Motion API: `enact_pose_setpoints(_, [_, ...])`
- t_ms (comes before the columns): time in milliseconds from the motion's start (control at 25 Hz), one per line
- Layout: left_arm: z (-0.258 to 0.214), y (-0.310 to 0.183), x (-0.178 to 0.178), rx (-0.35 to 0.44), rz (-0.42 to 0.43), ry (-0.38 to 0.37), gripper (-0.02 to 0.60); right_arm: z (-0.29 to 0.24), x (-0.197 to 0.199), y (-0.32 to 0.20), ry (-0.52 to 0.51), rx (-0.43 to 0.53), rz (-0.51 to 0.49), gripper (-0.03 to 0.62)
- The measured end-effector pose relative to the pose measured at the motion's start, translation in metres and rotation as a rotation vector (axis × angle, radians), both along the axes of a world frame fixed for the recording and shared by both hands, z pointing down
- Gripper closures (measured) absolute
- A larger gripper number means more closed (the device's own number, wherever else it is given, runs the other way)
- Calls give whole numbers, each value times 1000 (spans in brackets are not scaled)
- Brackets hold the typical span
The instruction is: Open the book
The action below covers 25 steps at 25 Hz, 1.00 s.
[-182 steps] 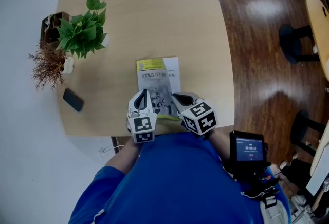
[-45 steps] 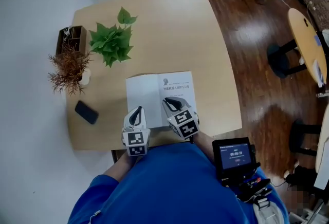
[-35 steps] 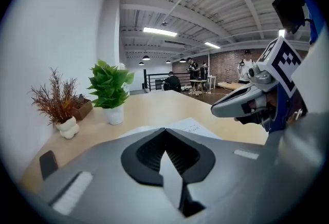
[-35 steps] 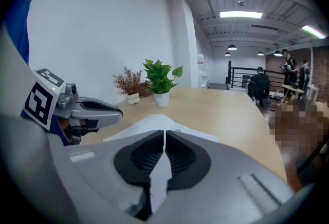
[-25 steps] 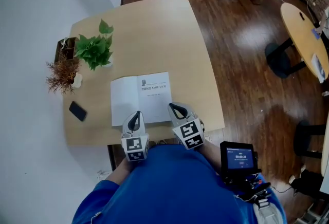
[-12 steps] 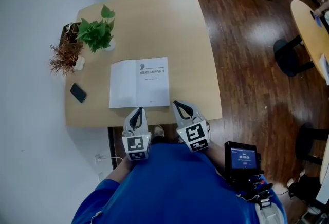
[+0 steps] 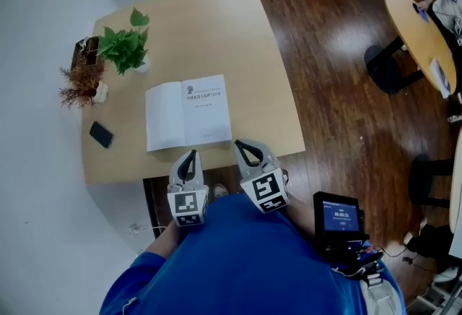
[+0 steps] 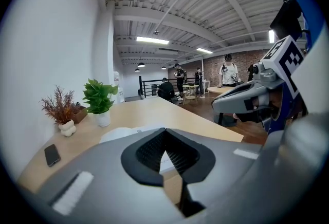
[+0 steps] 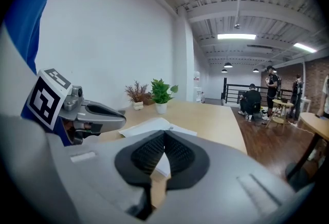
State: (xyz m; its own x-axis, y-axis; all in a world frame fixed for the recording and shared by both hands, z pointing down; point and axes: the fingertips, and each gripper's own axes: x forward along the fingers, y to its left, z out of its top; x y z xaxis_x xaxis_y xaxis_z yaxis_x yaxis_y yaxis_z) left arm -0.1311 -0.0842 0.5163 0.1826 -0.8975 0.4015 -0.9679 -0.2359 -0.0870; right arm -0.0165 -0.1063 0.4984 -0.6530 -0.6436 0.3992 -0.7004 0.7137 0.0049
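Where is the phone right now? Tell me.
In the head view the phone lies on the left side of the table, left of the open book and just below the dried plant.

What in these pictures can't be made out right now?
- Print on the open book: too small in the head view.
- Wooden box: head view, contents partly behind the green plant and dried plant.
- Open book's near part: covered by the left gripper and right gripper bodies in their own views.
- Screen at the person's hip: head view, readout too small.
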Motion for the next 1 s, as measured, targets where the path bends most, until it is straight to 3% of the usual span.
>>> enact_pose_setpoints(1000, [4, 26, -33, 8, 38, 38, 574, -1, -32, 31, 51, 20, 49, 591])
